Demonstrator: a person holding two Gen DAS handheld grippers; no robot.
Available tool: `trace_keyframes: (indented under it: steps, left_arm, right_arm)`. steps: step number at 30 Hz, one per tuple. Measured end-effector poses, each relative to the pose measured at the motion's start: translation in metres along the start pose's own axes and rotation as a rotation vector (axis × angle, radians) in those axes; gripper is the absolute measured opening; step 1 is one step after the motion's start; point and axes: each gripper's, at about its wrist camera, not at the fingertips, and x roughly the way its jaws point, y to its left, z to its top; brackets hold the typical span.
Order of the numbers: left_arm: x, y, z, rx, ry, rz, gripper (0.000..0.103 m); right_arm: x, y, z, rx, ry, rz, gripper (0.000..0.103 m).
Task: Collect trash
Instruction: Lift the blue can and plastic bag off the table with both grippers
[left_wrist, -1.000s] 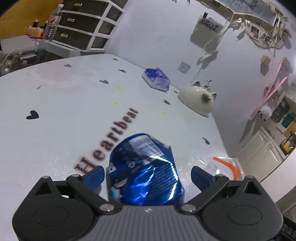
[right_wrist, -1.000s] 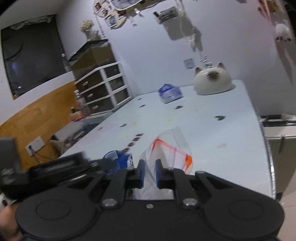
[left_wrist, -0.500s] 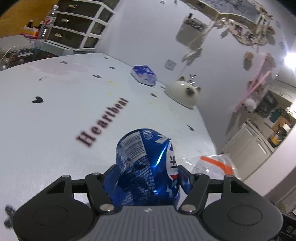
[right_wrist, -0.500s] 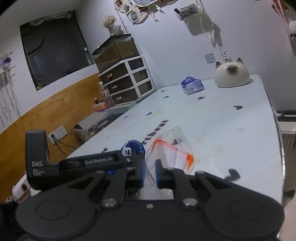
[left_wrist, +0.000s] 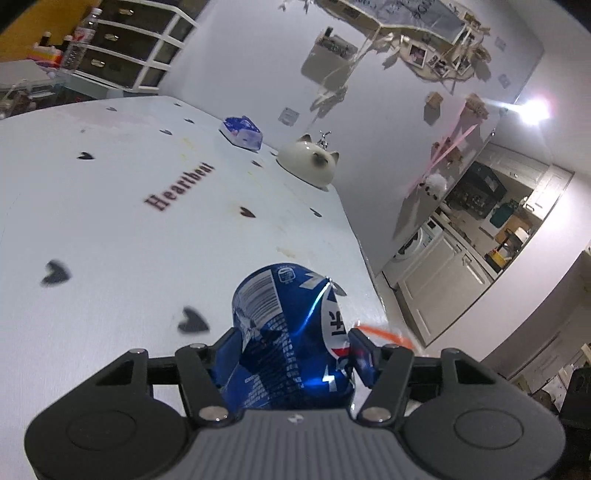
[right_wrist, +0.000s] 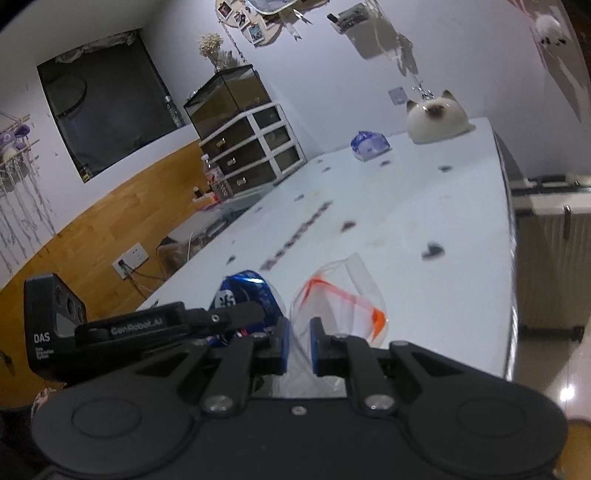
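Left gripper (left_wrist: 293, 343): black plastic body with blue pads; its fingers (left_wrist: 231, 341) have just been closing and now clamp the blue wrapper from both sides.
Blue wrapper (left_wrist: 291, 332): glossy, crinkled foil, blue with white print and a white label panel; bunched into a rounded, dented lump. Its long axis runs forward along the fingers, the domed end pointing away from the camera toward the far end of the worktop, held above the near right part of it.
Right gripper (right_wrist: 297, 345): same black frame; fingers (right_wrist: 280, 343) clenched tight on the clear bag.
Clear bag (right_wrist: 338, 295): thin, transparent, limp film with an orange-red stripe at its mouth; it fans out forward from the pinch, its open rounded end pointing away over the worktop, just right of the wrapper.
Worktop (left_wrist: 110, 236): smooth, matte white sheet, long and rectangular, printed with small dark hearts and the word "Heartbeat"; faint yellowish stains.
Cat figure (left_wrist: 308, 166): smooth, glossy, cream dome with dark ears and face, at the far right corner.
Tissue pack (left_wrist: 242, 133): soft blue-and-white plastic packet, flat, near the cat figure.
Drawer unit (right_wrist: 251, 147): white frame, dark translucent drawers, beyond the worktop against the wall.
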Motion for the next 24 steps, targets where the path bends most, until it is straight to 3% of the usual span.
trace_keyframes:
  steps: [5, 8, 10, 11, 14, 16, 19, 24]
  left_arm:
    - [-0.025, -0.006, -0.026, -0.005, -0.016, 0.026, 0.061]
    - [-0.038, -0.012, -0.039, 0.018, -0.027, 0.039, 0.061]
    - [-0.044, -0.018, -0.045, 0.049, -0.028, 0.051, 0.061]
    - [-0.046, -0.021, -0.049, 0.068, -0.029, 0.059, 0.061]
    - [-0.049, -0.032, -0.057, 0.146, -0.032, 0.099, 0.061]
    - [-0.049, -0.039, -0.062, 0.191, -0.036, 0.121, 0.061]
    - [-0.05, -0.045, -0.067, 0.223, -0.038, 0.136, 0.061]
    - [-0.051, -0.047, -0.069, 0.218, -0.039, 0.133, 0.061]
  right_arm:
    - [-0.029, 0.018, -0.032, -0.037, 0.036, -0.008, 0.021]
    - [-0.045, 0.023, -0.047, -0.07, 0.028, -0.036, 0.036]
    - [-0.052, 0.02, -0.055, -0.061, 0.02, -0.039, 0.057]
    - [-0.055, 0.016, -0.057, -0.05, 0.018, -0.03, 0.06]
    - [-0.057, 0.0, -0.06, 0.02, 0.023, 0.03, 0.057]
    - [-0.054, -0.008, -0.058, 0.065, 0.041, 0.078, 0.04]
    - [-0.044, -0.019, -0.056, 0.139, 0.083, 0.121, 0.032]
    - [-0.023, -0.031, -0.053, 0.24, 0.161, 0.182, 0.027]
